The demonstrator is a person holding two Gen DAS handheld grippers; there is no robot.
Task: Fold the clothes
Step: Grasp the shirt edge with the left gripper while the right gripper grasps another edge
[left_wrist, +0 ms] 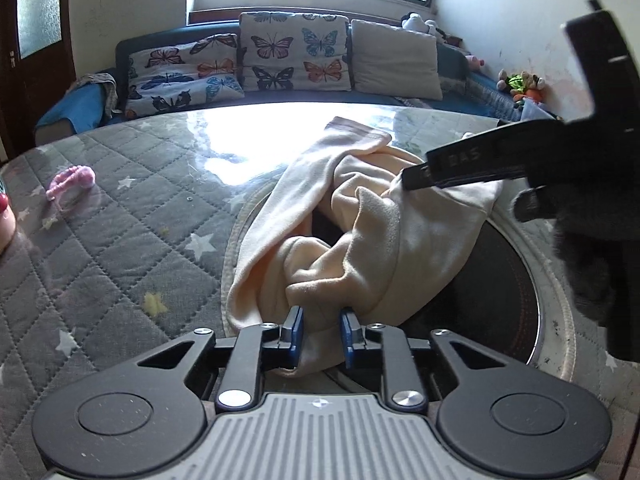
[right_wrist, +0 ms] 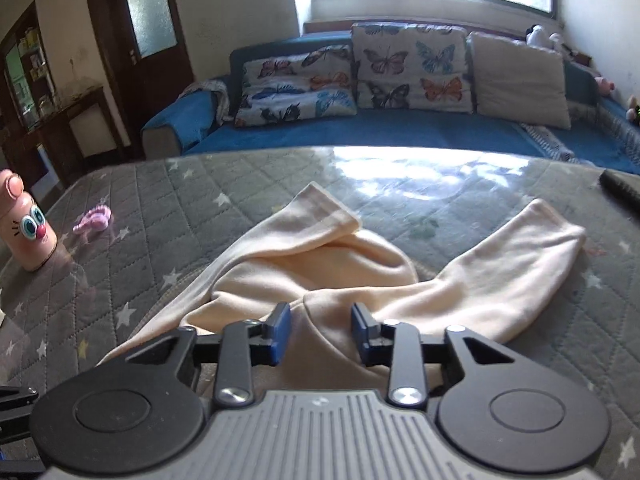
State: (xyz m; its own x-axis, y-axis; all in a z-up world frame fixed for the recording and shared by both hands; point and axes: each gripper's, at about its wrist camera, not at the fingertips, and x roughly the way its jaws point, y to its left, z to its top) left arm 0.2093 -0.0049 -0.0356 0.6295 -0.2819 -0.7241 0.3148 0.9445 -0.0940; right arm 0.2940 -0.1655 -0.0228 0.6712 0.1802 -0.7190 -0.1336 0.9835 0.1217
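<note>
A cream garment [left_wrist: 360,220] lies crumpled on the grey quilted table [left_wrist: 120,220], partly over a dark round inset [left_wrist: 500,280]. My left gripper [left_wrist: 322,328] is shut on a bunched fold at the garment's near edge, with cloth filling the gap between the blue pads. In the left wrist view my right gripper [left_wrist: 408,178] comes in from the right and pinches the garment's far right side. The right wrist view shows the garment [right_wrist: 320,248] with two tube-like ends spread apart, and the right gripper [right_wrist: 320,332] with cloth between its pads.
A small pink toy [left_wrist: 72,180] lies on the table's left part. A finger-shaped figure with painted eyes [right_wrist: 28,224] stands at the left edge. A dark slim object [right_wrist: 620,192] lies far right. A blue sofa with butterfly cushions [left_wrist: 296,56] stands behind the table.
</note>
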